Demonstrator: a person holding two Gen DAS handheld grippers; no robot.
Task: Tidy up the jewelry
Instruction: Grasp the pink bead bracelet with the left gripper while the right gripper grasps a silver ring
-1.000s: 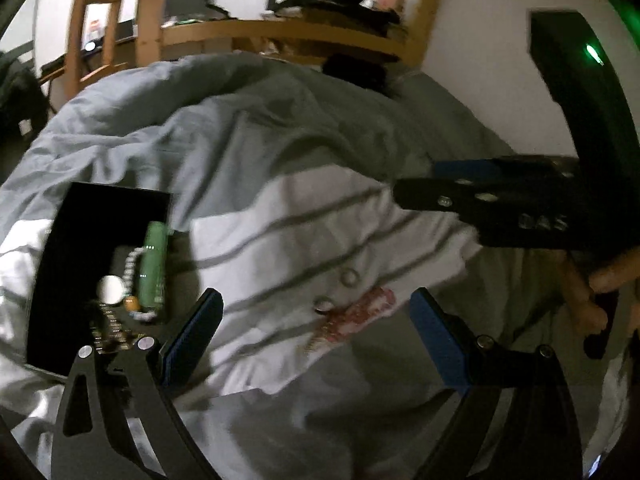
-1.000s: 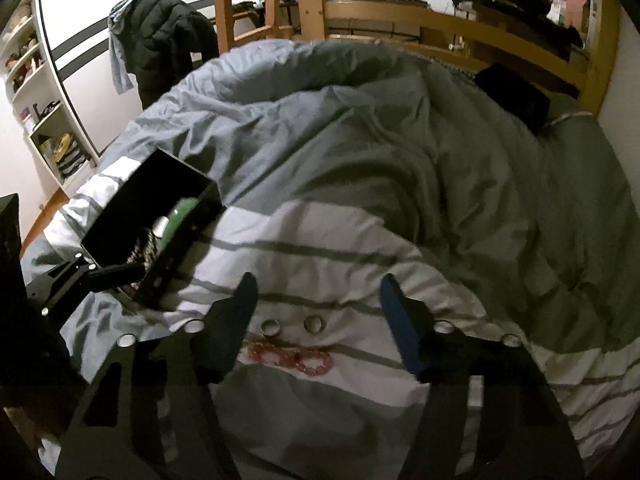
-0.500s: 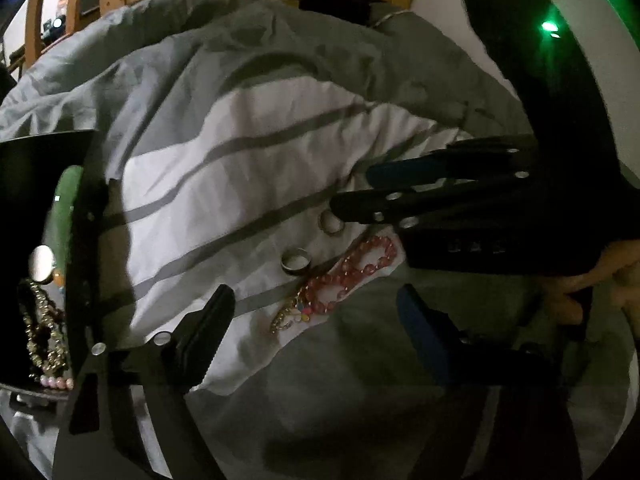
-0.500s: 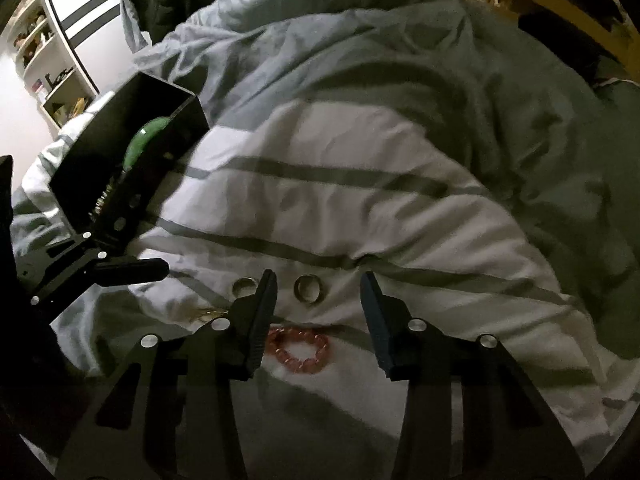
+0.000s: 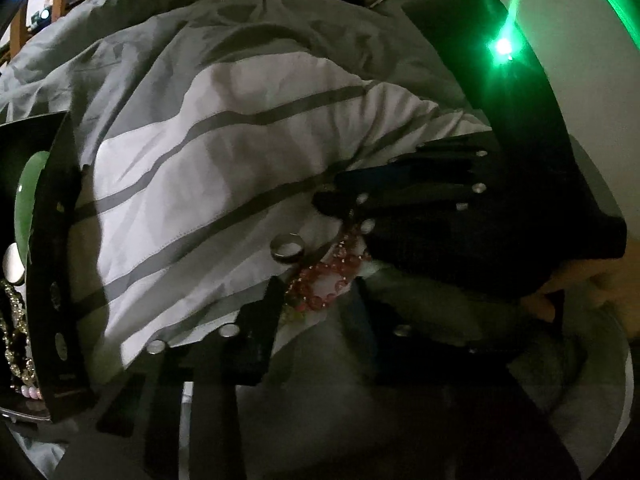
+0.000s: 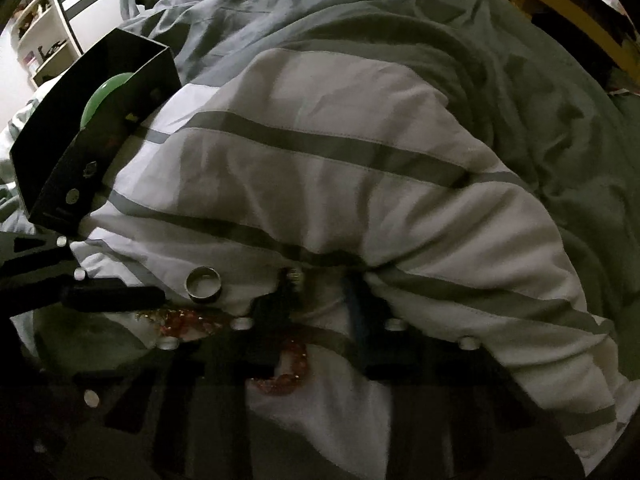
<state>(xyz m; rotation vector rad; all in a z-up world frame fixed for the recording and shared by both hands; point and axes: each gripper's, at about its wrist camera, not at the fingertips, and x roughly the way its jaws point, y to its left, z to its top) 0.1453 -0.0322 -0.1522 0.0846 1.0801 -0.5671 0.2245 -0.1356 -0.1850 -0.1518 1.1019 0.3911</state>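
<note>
A pink bead bracelet (image 5: pixel 326 280) lies on the striped duvet (image 5: pixel 192 184), with a silver ring (image 5: pixel 287 247) just beyond it. My left gripper (image 5: pixel 316 300) is low over the bracelet, jaws open on either side of it. My right gripper (image 6: pixel 320 292) is pressed down on the duvet with its jaws still apart; its left fingertip hides a second ring. The first ring (image 6: pixel 203 283) and the bracelet (image 6: pixel 284 376) show in the right wrist view too. The black jewelry box (image 5: pixel 52 264) holds a green bangle (image 5: pixel 28 196) and beaded chains.
The duvet is rumpled and rises into folds behind the jewelry. The open box (image 6: pixel 96 128) stands at the left. A wooden bed frame (image 6: pixel 560 4) runs along the back. The two grippers are close together, almost crossing over the bracelet.
Both grippers have come down and forward onto the jewelry. Both jaw pairs have narrowed. The right gripper now covers the second ring that was visible between its fingers.
</note>
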